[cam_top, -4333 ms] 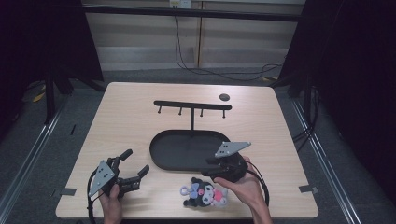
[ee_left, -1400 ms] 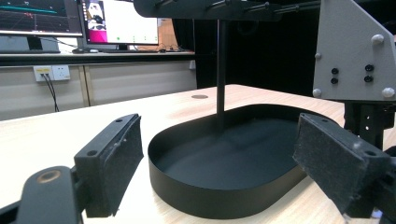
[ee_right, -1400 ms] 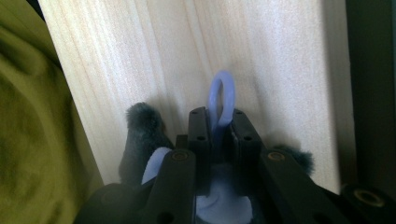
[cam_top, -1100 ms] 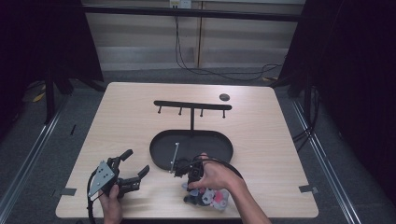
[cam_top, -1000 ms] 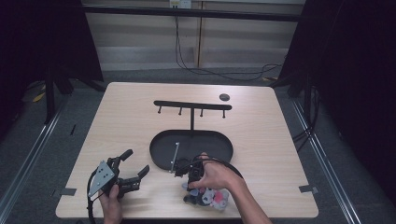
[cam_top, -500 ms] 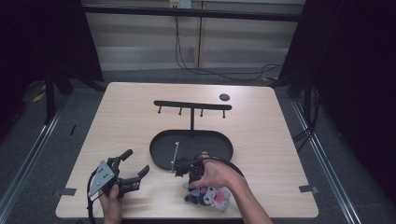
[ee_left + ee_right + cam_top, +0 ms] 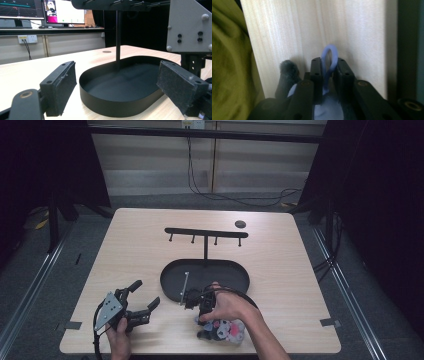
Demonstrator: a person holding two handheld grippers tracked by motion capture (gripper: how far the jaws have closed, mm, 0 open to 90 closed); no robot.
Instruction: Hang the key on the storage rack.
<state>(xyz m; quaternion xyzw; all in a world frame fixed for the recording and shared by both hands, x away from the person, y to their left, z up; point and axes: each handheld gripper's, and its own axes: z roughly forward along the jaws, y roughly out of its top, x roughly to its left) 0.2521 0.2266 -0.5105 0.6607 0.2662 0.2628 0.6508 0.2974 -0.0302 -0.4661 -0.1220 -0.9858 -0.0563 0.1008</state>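
Plush keyring toy (image 7: 222,330) lies on the desk (image 7: 125,250) just in front of the black tray (image 7: 172,275), its blue loop (image 7: 329,60) clamped in the right hand-held gripper (image 7: 329,65) for hanging on the hook stand (image 7: 206,233), while the left hand-held gripper (image 7: 117,92) waits, jaws apart, beside that tray.

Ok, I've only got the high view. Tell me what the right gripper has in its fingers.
Observer: The right gripper is shut on a thin blue loop.
Operator: Say what the loop hangs from.
Observer: It runs into blue fabric under the fingers, beside a dark fuzzy tuft.
Operator: Now the left gripper.
Observer: Open, nothing between its fingers, aimed level at the black tray wall.
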